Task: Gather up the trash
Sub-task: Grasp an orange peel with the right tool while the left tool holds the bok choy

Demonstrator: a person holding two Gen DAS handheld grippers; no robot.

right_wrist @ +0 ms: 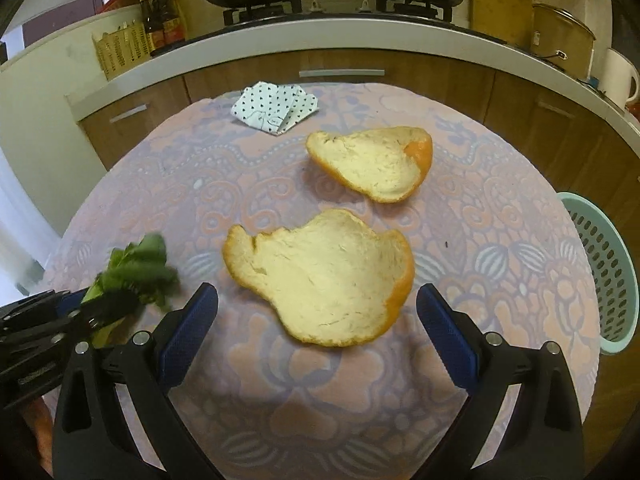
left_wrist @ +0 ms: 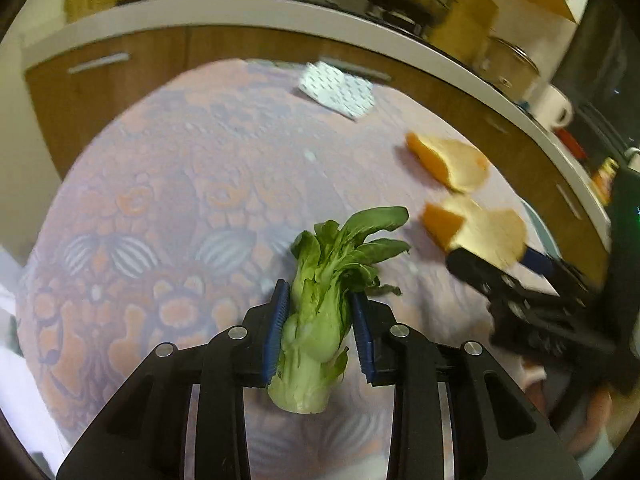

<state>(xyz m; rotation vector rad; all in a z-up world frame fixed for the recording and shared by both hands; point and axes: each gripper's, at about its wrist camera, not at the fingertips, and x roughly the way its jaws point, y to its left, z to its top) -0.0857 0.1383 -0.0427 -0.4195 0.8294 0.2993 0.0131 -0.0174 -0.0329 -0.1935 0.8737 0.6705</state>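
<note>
A small bok choy (left_wrist: 310, 356) stands stem-down between the blue pads of my left gripper (left_wrist: 320, 296), which is shut on it just above the patterned tablecloth (left_wrist: 180, 184). In the right wrist view the bok choy (right_wrist: 136, 268) and left gripper (right_wrist: 84, 312) show at the lower left. My right gripper (right_wrist: 317, 292) is open, its fingers either side of the near orange peel (right_wrist: 320, 276), which lies white side up. A second orange peel (right_wrist: 372, 164) lies farther back. A folded dotted paper (right_wrist: 276, 108) rests near the table's far edge.
A pale green perforated basket (right_wrist: 600, 272) stands beside the table's right edge. Behind the table runs a kitchen counter (right_wrist: 360, 44) with wooden cabinets, a wok, pots and bottles. A white mug (right_wrist: 618, 76) sits at the counter's right end.
</note>
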